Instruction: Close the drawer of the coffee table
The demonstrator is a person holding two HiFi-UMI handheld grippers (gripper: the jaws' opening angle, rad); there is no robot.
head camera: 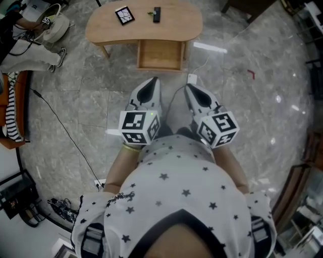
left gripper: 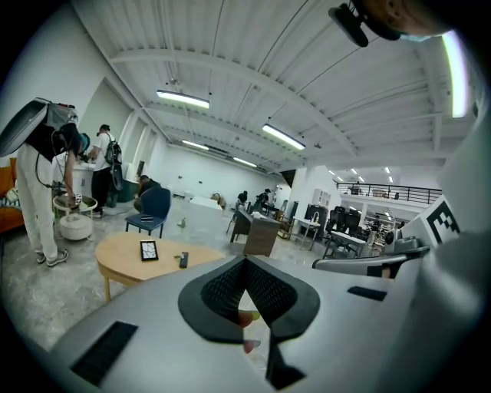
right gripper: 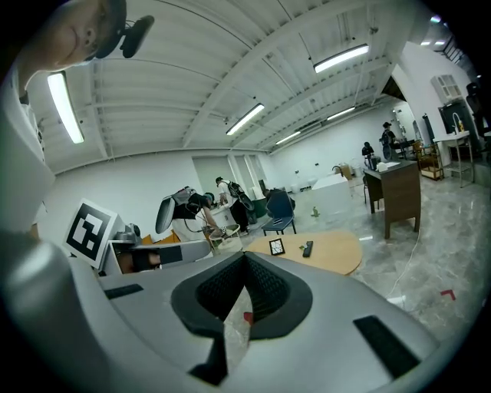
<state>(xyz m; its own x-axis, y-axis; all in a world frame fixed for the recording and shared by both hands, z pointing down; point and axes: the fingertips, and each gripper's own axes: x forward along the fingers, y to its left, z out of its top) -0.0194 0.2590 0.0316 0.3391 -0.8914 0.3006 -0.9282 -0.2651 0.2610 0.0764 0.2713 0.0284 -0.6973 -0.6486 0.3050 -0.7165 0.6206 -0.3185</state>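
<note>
Where the grey marble floor (head camera: 262, 101) spreads beneath both pairs of fingers, the wooden coffee table (head camera: 144, 30) stands ahead of the fingertips and well apart from them. Its drawer (head camera: 160, 55) is pulled out of the near side towards the grippers, and lies ahead of the left tips and the gap between the two tools. The left gripper (head camera: 152, 83) and the right gripper (head camera: 191, 90) point side by side at the table, each angled a little downward. Each has its jaws pressed together and grips nothing. A marker cube (head camera: 139, 127) sits behind the left fingers and another (head camera: 218, 129) behind the right. A white plug (head camera: 192, 78) lies on the floor just beyond the right tips. Far beyond the fingers, on the tabletop, rest a small framed picture (head camera: 124, 14) and a dark remote (head camera: 157, 14).
</note>
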